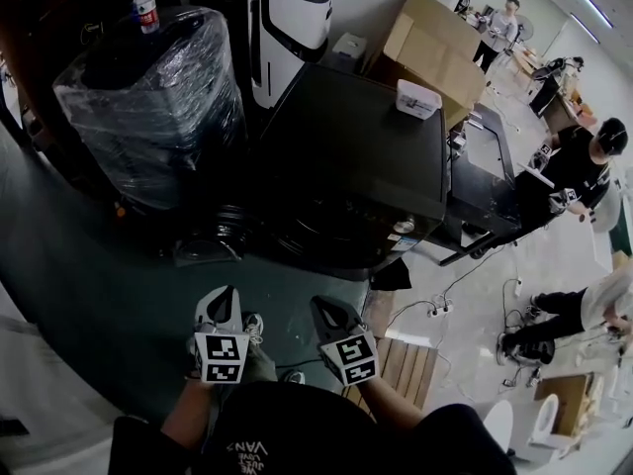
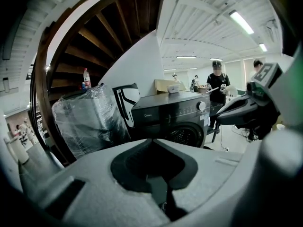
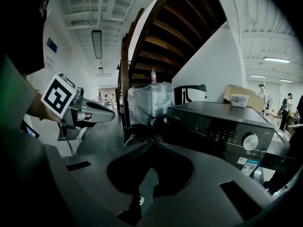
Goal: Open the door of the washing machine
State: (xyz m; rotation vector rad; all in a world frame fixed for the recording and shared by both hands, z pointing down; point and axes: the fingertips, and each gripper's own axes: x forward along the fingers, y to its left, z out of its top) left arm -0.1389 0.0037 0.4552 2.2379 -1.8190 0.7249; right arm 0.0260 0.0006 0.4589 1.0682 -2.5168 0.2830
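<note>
The left gripper [image 1: 222,303] and the right gripper [image 1: 329,312] were held side by side and a little apart, low above the dark floor [image 1: 109,285], both pointing at the washing machine [image 1: 356,156]. Each pair of jaws was pressed fully together, with nothing between them.

The dark front-loading washing machine stood ahead of both pairs of jaws, well apart from them and untouched. Its round door [image 2: 182,135] sat closed against the front of the machine, ahead of the left jaws and slightly to their right. In the right gripper view the control panel with its silver knob [image 3: 250,141] lay ahead and to the right of the right jaws; that view did not show the door.

A small white box [image 1: 417,98] rested on top of the machine at its far right corner. Ahead and to the left of the jaws stood a plastic-wrapped bundle [image 1: 148,107] with a bottle [image 1: 145,4] upright on it, just beside the machine. Cardboard boxes [image 1: 435,43] lay beyond the machine. A wooden pallet [image 1: 404,366] lay on the floor near the right jaws, on their right. A wooden staircase [image 3: 175,27] rose overhead.
</note>
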